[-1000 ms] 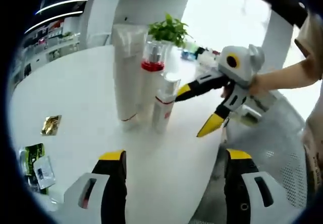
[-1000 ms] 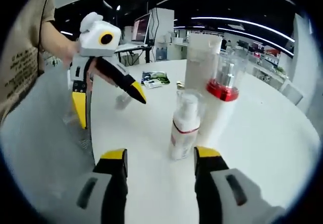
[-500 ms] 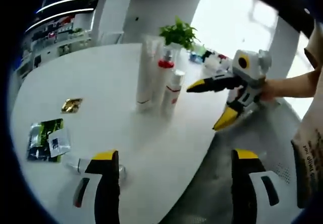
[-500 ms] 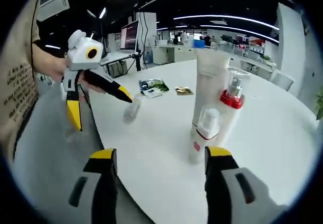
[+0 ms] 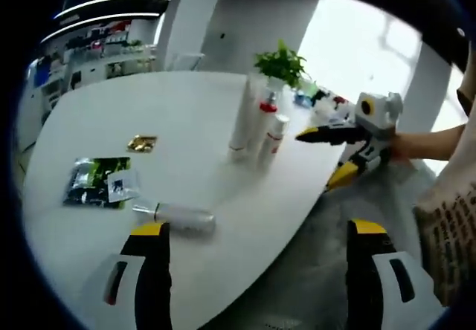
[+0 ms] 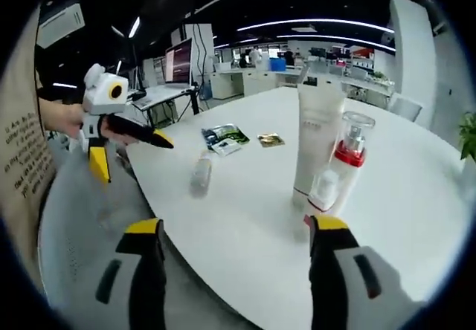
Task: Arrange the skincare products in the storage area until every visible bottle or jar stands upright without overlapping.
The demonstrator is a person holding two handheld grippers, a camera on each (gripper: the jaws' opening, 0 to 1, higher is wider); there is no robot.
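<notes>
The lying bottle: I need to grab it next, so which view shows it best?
The left gripper view: the lying bottle sits close ahead of the left tool, on its side on the white table, its whole length in sight. The right gripper view shows it farther off, lengthwise and blurry, beyond the right tool.

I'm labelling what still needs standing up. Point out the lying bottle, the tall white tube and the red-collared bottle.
lying bottle [image 5: 181, 218], left gripper view, mid-body
tall white tube [image 6: 317, 144], right gripper view, middle of its body
red-collared bottle [image 6: 349, 154], right gripper view, red collar
</notes>
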